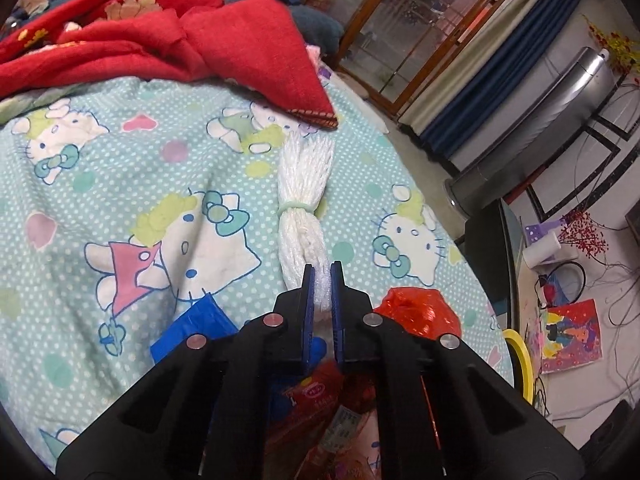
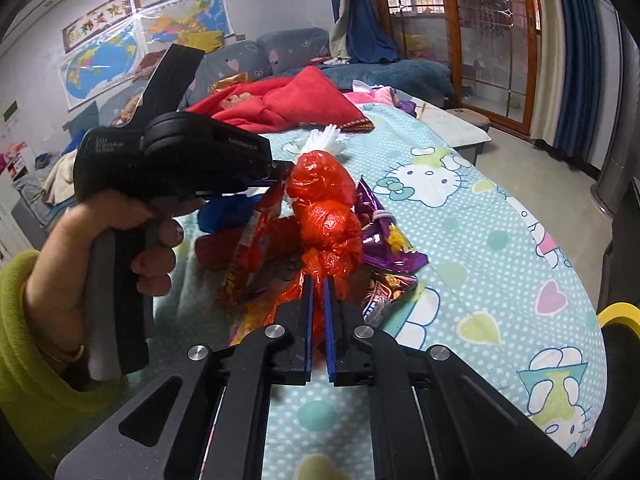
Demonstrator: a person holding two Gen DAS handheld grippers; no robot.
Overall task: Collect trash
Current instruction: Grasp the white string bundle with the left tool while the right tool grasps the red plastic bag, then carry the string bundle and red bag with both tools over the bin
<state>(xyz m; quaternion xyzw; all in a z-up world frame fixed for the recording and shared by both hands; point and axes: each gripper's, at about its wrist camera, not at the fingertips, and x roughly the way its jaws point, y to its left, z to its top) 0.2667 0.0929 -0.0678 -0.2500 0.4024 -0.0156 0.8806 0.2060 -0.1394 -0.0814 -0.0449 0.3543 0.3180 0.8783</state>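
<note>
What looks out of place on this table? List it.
Litter is piled on the tablecloth: a red bag, a purple wrapper, a red wrapper and a white bundle. A crumpled red blanket lies behind.

Foam net (image 1: pixel 301 204): on the bed (image 1: pixel 120 168), ahead of my left tool (image 1: pixel 320 270).
Blanket (image 1: pixel 168 40): behind the net.
Knotted bag (image 2: pixel 324 208): before my right tool (image 2: pixel 319 280), wrappers (image 2: pixel 384 236) either side.

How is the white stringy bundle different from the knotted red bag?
The white bundle is thready, tied round its middle with a pale green band; the red bag is shiny, crinkly plastic, twisted into knots. The bundle lies stretched out flat; the bag is bunched and lumpy. Both lie on the cartoon-cat cloth, each pinched at one end by jaws.
</note>
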